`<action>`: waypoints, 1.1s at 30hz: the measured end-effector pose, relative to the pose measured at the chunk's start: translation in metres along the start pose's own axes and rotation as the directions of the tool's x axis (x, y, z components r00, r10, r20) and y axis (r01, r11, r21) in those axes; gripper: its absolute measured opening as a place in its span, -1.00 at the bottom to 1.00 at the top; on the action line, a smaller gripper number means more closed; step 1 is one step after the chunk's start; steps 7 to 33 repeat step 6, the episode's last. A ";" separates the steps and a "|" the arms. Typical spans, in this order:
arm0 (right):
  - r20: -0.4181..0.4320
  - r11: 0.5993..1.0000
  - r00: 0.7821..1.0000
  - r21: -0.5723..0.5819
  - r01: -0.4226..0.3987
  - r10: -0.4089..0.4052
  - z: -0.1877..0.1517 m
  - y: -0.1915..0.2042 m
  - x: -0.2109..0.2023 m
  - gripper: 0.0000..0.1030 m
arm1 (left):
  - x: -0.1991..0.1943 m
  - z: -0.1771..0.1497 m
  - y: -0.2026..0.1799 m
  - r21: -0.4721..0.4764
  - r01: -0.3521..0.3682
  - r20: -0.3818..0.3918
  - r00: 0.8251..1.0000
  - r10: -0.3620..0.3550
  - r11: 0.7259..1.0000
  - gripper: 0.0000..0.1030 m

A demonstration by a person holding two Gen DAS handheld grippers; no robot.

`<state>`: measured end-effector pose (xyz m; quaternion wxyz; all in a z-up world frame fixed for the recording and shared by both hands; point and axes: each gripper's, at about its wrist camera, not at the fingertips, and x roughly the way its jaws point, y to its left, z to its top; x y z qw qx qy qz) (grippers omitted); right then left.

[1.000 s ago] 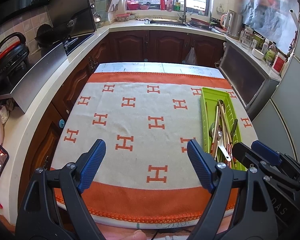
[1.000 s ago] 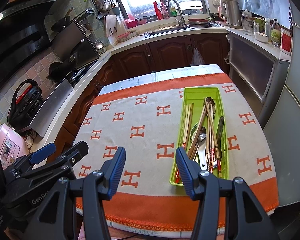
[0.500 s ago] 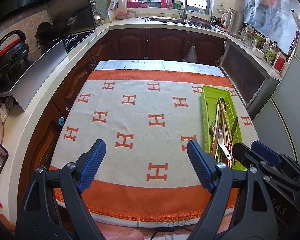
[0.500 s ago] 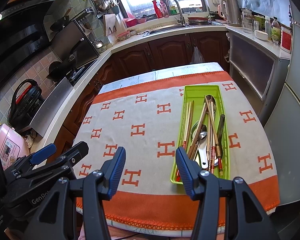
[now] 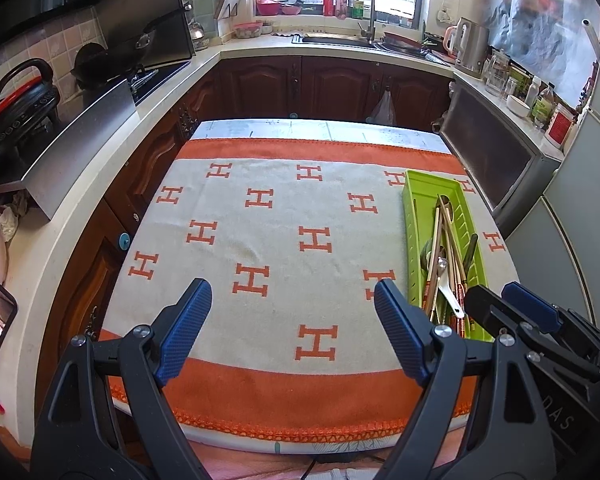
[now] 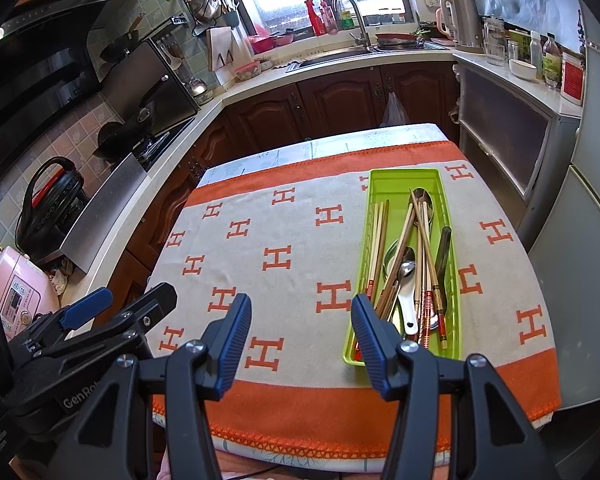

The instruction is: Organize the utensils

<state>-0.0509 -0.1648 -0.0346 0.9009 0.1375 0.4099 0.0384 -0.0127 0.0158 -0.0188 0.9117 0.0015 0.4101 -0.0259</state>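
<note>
A green utensil tray (image 6: 400,182) lies on the right side of the table, on a cream and orange cloth (image 6: 292,240). It holds several chopsticks (image 6: 378,236), metal spoons (image 6: 405,270) and a dark-handled utensil (image 6: 443,248). The tray also shows in the left wrist view (image 5: 420,196). My left gripper (image 5: 288,320) is open and empty above the cloth's near edge, left of the tray. My right gripper (image 6: 300,326) is open and empty, its right finger over the tray's near left corner.
The table's near edge (image 5: 284,436) is just below both grippers. A kitchen counter with a stove (image 6: 148,140) runs along the left, a sink (image 6: 340,54) at the back, a cabinet (image 6: 512,120) and fridge (image 6: 588,216) on the right.
Both grippers have pulled back and risen slightly, so the table looks a little farther away. Both stay open. The tray and utensils have not moved.
</note>
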 end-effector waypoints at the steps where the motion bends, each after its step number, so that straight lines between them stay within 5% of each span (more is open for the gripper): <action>1: 0.000 1.000 1.000 0.001 -0.001 0.001 0.000 0.000 0.000 0.01 | 0.000 0.001 0.000 0.000 0.000 -0.001 1.000 0.000 1.000 0.59; 33: -0.001 1.000 1.000 0.000 0.000 0.000 0.000 0.000 0.000 0.01 | 0.001 0.000 0.001 -0.002 0.002 -0.003 1.000 -0.002 1.000 0.59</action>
